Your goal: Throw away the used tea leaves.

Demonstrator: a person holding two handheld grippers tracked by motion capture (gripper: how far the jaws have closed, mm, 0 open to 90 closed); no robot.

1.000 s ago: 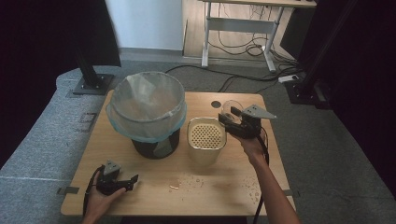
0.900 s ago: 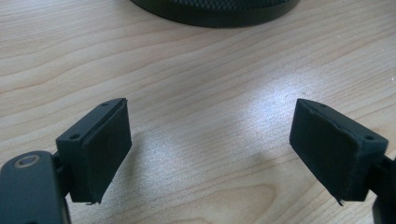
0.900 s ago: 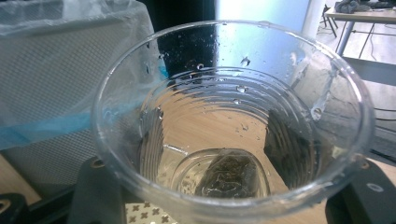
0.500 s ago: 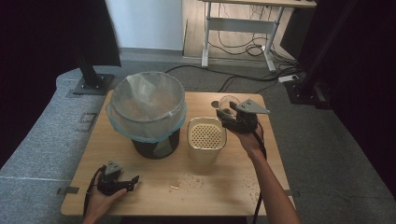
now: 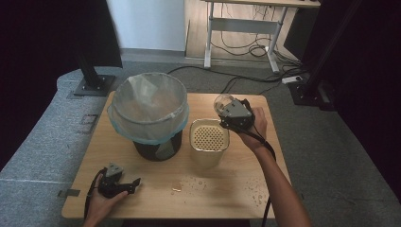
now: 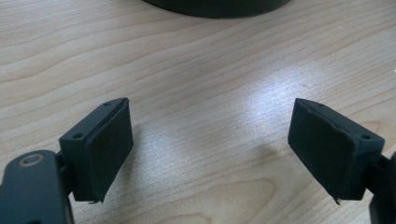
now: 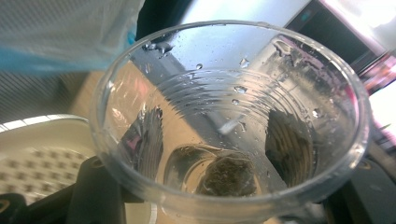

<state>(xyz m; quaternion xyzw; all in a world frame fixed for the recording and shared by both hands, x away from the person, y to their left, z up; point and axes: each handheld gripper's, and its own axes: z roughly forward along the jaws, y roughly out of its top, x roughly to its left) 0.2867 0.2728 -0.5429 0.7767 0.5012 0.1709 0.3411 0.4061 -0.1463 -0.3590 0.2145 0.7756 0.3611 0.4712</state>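
My right gripper is shut on a clear plastic cup, held above the table just behind and right of the cream strainer container. In the right gripper view the cup is wet inside, with a little liquid and a dark tea bag at its bottom, and the strainer's perforated top shows at lower left. My left gripper rests on the table near the front left corner; its pads stand wide apart with bare wood between them.
A black bin lined with a pale blue bag stands on the wooden table at back left. Water drops lie on the wood in front of the strainer. Cables and desk legs are on the floor beyond.
My right gripper has carried the cup leftward and slightly back, from beside the strainer's right side toward its rear edge. The left gripper has stayed put.
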